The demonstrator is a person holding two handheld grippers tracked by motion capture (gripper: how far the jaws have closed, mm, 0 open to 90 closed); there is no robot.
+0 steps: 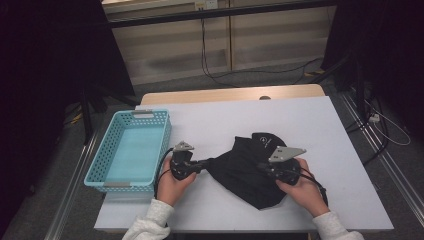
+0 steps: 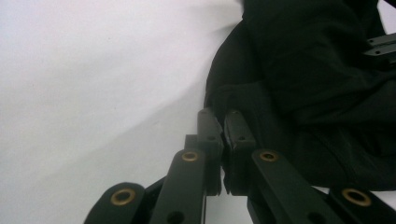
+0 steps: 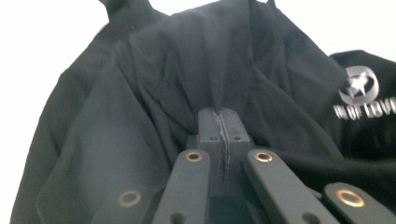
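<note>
Covering the desk, a white table (image 1: 320, 130) bears a turquoise basket (image 1: 162, 145) at its left edge, nothing inside it. Beside it lies a crumpled black garment (image 1: 240, 172) with a silver printed logo (image 3: 358, 86). The left gripper (image 2: 220, 123) pinches its left edge, and the right gripper (image 3: 219, 119) is clenched on a fold.
</note>
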